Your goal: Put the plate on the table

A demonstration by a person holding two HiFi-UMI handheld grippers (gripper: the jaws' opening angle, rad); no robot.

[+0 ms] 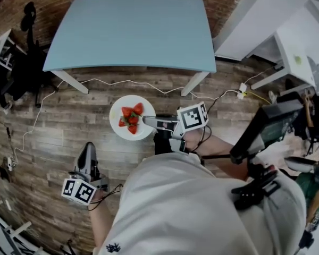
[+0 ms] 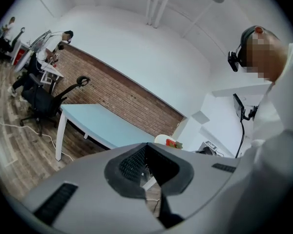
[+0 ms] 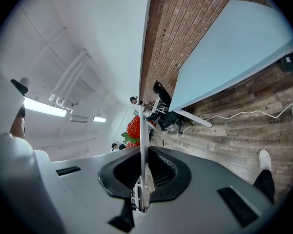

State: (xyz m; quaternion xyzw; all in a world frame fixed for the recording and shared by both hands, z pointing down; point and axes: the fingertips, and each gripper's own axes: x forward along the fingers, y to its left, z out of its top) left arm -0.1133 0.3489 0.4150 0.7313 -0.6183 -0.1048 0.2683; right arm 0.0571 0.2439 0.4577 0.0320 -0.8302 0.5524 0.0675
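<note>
right tongs (image 1: 148,121) clamp the rim of the plate (image 1: 116,125) of strawberries (image 1: 131,118), held above the floor (image 1: 69,116) short of the table (image 1: 133,31) and its near edge; left tongs (image 1: 87,154) together, empty; setting it down remains

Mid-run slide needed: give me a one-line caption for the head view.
Right gripper holds the plate of strawberries by its rim over the wood floor, short of the blue table.
</note>
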